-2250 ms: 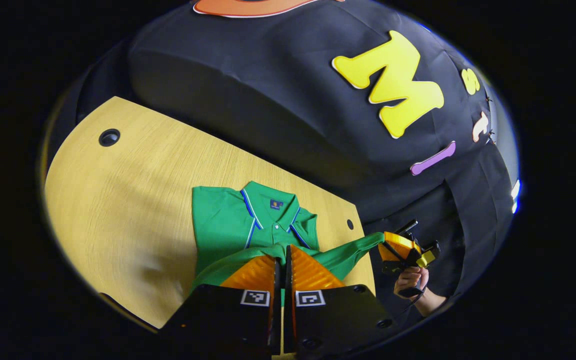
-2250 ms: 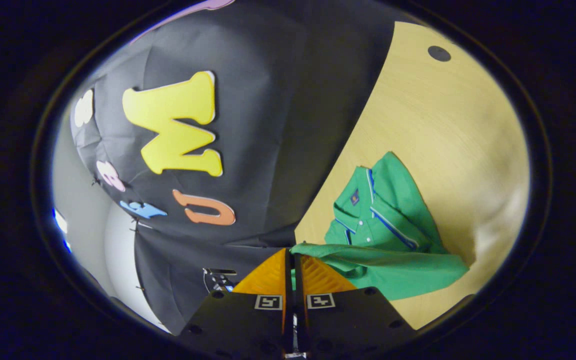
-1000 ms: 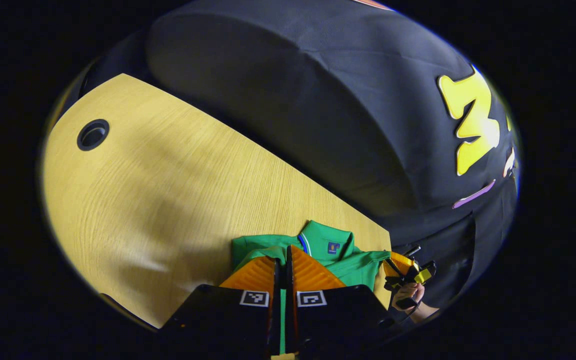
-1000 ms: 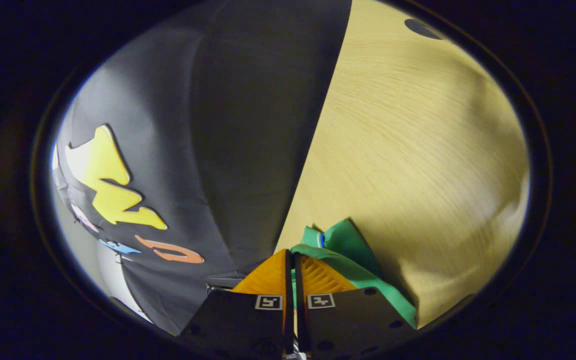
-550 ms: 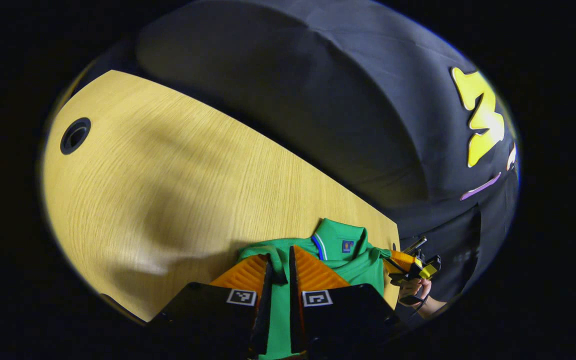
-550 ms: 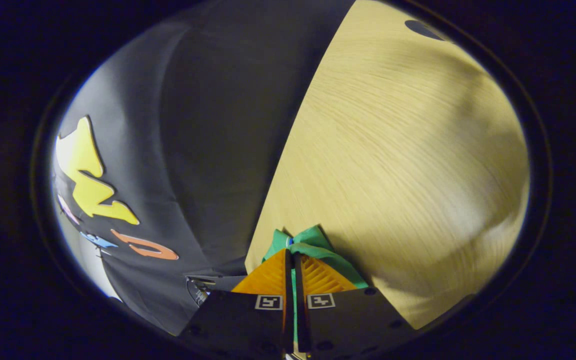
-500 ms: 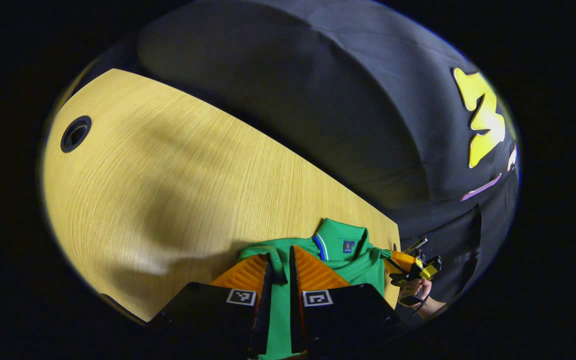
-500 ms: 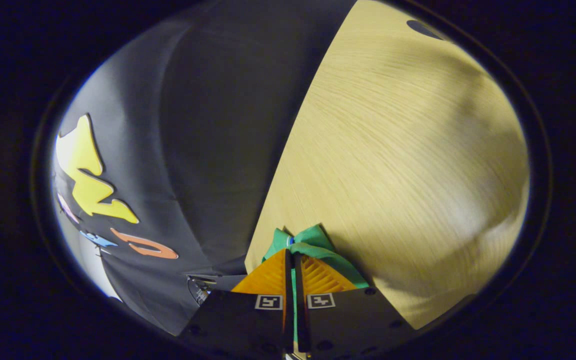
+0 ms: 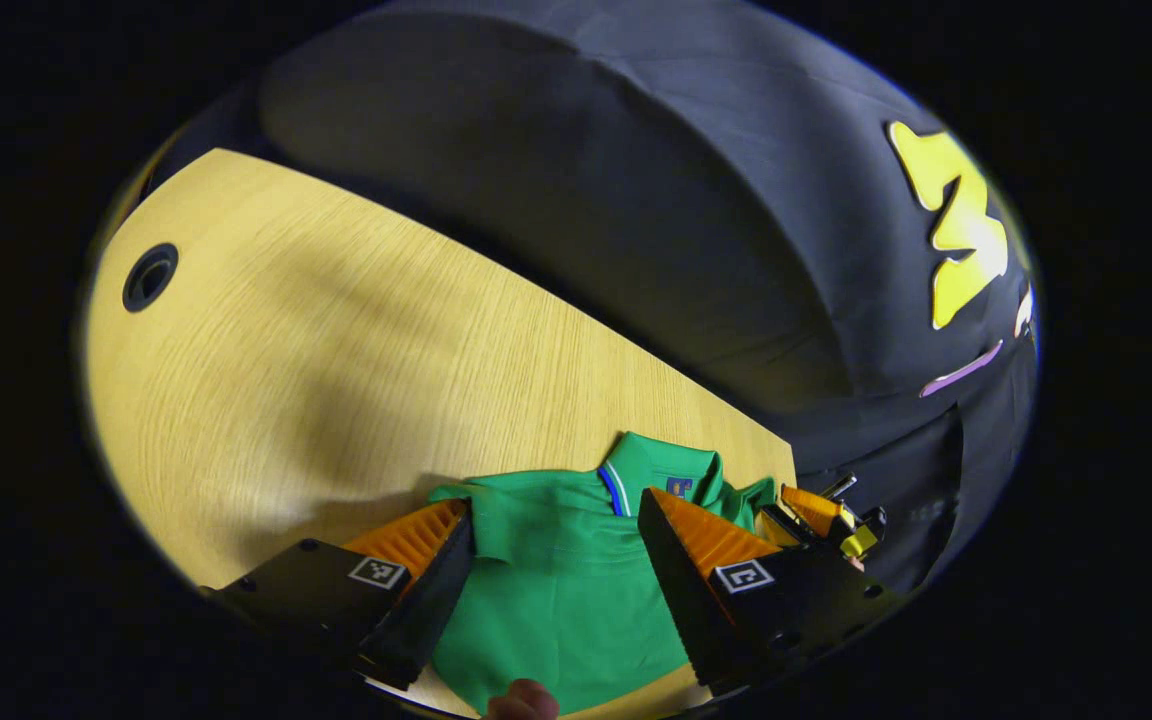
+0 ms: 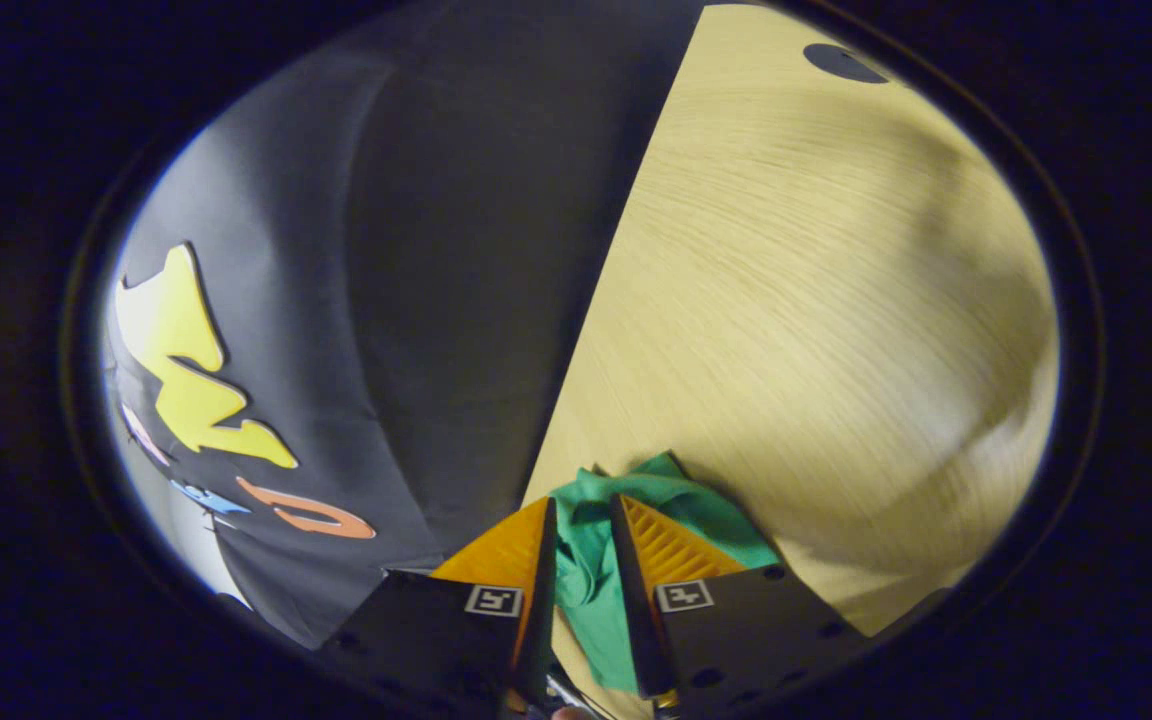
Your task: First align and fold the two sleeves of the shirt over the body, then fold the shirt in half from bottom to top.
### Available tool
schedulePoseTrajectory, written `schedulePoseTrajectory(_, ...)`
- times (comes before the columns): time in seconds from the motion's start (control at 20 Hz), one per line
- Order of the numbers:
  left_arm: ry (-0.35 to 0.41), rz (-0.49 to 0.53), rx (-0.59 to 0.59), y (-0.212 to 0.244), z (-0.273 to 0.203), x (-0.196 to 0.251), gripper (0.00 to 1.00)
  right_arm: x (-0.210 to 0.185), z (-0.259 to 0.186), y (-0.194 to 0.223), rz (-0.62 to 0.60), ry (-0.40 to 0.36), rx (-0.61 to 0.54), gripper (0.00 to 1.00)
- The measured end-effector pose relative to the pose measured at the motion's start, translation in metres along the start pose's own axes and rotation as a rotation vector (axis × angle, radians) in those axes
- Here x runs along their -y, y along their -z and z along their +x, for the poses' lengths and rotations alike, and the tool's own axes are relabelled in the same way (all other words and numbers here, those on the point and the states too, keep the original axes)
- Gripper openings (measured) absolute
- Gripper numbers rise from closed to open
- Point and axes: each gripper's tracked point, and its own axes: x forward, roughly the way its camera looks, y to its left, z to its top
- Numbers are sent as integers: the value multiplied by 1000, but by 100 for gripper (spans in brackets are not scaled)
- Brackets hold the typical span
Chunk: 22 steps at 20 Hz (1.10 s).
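- Lying flat on the table (image 9: 316, 340), one green shirt (image 9: 556, 590), folded up, collar (image 9: 651, 470) at its far end with a small blue badge.
- Left gripper (image 9: 556, 520) above the shirt, jaws spread wide, nothing between them but cloth below; both fingers (image 9: 406, 535) clear of the fabric edge, as far as I can tell.
- Right gripper (image 10: 581, 525) at the table's edge, jaws parted a little, shirt cloth bunched in the gap; whether the fingers press it, cannot tell.
- From the left gripper view, that right gripper (image 9: 821, 515) sits just beside the collar.
- Two holes in the table, one per view: (image 9: 149, 277) and (image 10: 841, 62).
- One fingertip (image 9: 521, 700) peeks in at the bottom.
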Motion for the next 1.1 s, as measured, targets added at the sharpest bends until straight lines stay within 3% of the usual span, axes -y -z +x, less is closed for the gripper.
schedulePoseTrajectory(0.05,3,1,9,-2,-5,4,96,-5,-3,0,3,-12,5,29)
schedulePoseTrajectory(0.2,27,-14,39,-9,-25,19,96,-17,-16,10,-31,-20,2,66)
schedulePoseTrajectory(0.45,18,87,52,3,-74,42,96,-46,-54,40,-134,-53,-7,65)
schedulePoseTrajectory(0.5,1,130,49,9,-87,46,96,-49,-65,49,-157,-50,-11,56)
schedulePoseTrajectory(0.55,-17,169,43,17,-100,49,97,-54,-75,61,-181,-50,-17,56)
schedulePoseTrajectory(0.6,-20,193,41,26,-115,58,97,-58,-87,74,-212,-48,-25,70)
schedulePoseTrajectory(0.65,-15,213,36,35,-132,68,97,-61,-98,86,-253,-41,-29,73)
schedulePoseTrajectory(0.85,1,284,78,74,-184,105,97,-78,-147,136,-428,0,-4,73)
schedulePoseTrajectory(1.05,-32,378,140,109,-233,120,97,-97,-203,182,-589,4,53,73)
schedulePoseTrajectory(1.1,-26,389,149,117,-244,125,97,-102,-214,192,-617,4,64,82)
